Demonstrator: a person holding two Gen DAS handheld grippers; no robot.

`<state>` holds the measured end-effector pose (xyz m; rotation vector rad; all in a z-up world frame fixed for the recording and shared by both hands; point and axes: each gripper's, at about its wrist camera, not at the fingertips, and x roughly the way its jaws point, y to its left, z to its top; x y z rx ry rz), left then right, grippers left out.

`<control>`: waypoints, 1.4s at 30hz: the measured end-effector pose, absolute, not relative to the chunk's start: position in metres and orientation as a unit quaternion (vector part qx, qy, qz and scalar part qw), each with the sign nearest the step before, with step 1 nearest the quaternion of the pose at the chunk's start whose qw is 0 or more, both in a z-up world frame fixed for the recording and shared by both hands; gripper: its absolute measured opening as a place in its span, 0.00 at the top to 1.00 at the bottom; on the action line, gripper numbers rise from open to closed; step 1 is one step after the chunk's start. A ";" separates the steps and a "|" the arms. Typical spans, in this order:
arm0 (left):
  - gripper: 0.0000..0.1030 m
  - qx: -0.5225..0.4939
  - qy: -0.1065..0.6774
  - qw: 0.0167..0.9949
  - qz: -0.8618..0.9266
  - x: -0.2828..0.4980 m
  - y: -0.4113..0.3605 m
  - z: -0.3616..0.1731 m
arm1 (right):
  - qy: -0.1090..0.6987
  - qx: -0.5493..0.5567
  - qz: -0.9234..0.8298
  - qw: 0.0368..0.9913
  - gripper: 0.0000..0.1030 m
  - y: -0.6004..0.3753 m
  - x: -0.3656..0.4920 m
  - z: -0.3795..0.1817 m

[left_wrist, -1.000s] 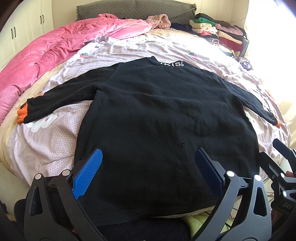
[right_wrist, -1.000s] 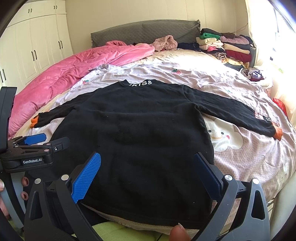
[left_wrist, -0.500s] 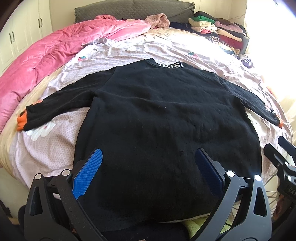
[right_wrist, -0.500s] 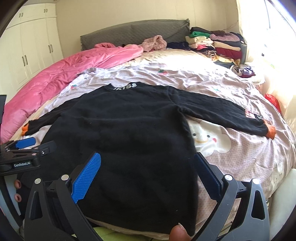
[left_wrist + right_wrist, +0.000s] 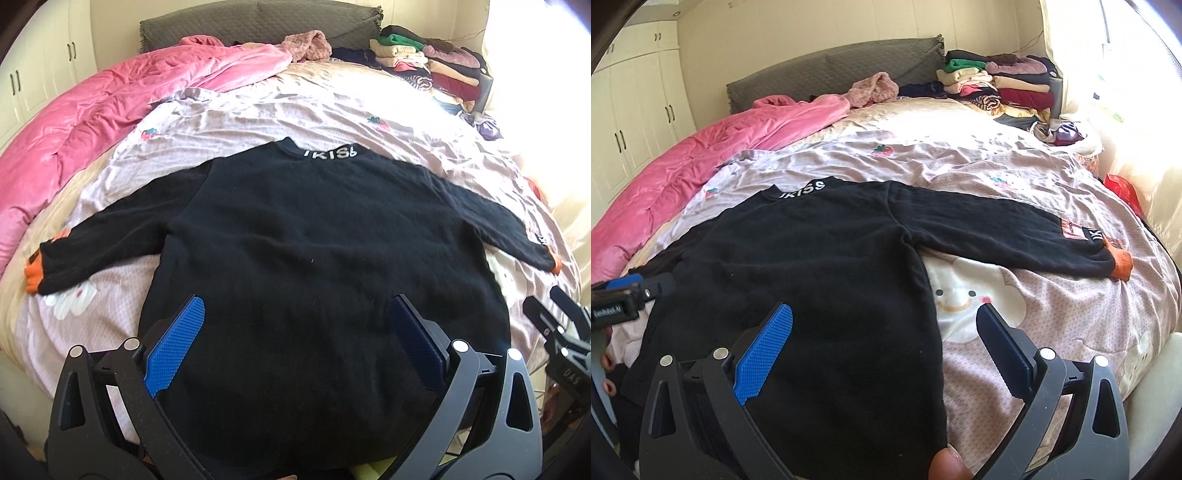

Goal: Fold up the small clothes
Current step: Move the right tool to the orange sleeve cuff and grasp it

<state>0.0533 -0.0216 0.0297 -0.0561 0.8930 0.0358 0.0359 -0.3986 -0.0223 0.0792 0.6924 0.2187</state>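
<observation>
Tongs are standing spread wide and pinching nothing: the left gripper (image 5: 291, 343) is hovering over the lower body of the black sweater (image 5: 317, 258), and the right gripper (image 5: 884, 347) is hovering over its right side seam. Lying flat, neck away, on the patterned bedsheet (image 5: 1052, 314), the sweater is showing white collar lettering (image 5: 330, 153), outstretched sleeves and orange cuffs (image 5: 1121, 263). Its hem is dropping out of sight behind the gripper frames, and the sleeve patch (image 5: 1071, 229) text is proving unreadable.

Pink quilt (image 5: 92, 122), clothes stack (image 5: 997, 83)
</observation>
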 end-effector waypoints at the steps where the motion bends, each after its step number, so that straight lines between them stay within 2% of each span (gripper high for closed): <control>1: 0.09 -0.027 0.431 0.902 0.016 0.057 -0.022 0.031 | 0.339 0.040 0.105 0.934 0.04 -0.400 0.038 -0.023; 18: 0.09 0.005 0.432 0.902 -0.019 0.118 -0.047 0.042 | 0.359 0.070 0.048 0.929 0.04 -0.441 0.088 -0.036; 32: 0.09 0.005 0.458 0.889 -0.018 0.181 -0.051 0.032 | 0.380 0.125 -0.059 0.915 0.04 -0.524 0.140 -0.052; 42: 0.09 -0.015 0.448 0.894 0.002 0.222 -0.037 0.037 | 0.380 0.151 -0.137 0.902 0.04 -0.583 0.147 -0.061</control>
